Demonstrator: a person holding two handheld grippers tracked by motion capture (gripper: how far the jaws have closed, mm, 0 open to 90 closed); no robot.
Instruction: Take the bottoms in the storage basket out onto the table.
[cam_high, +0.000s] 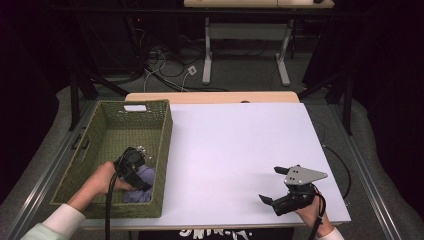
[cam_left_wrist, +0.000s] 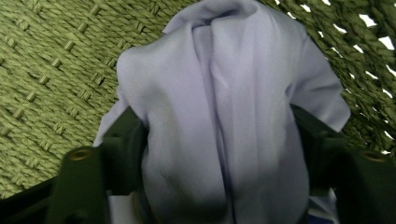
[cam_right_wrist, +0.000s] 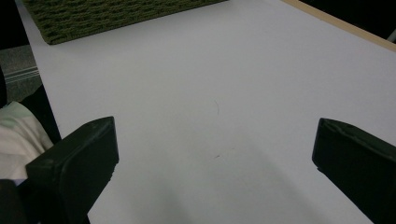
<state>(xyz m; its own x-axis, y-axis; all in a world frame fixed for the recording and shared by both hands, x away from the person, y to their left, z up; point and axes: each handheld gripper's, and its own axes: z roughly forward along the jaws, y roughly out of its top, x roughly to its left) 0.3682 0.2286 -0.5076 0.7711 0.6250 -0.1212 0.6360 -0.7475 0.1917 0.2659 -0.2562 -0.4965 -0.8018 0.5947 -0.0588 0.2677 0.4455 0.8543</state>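
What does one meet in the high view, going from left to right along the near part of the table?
Green woven basket → left gripper closed on a lilac cloth inside the basket → bare white table → right gripper, jaws open.

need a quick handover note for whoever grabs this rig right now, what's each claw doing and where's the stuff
Left claw: down inside the green basket, jaws pinched on the lilac cloth.
Right claw: open, holds nothing, low over the white table near its front right corner.
Done: cloth gripped, bunched between the jaws.
Left: cloth is still in the basket's near right corner; likely lift it out onto the table.
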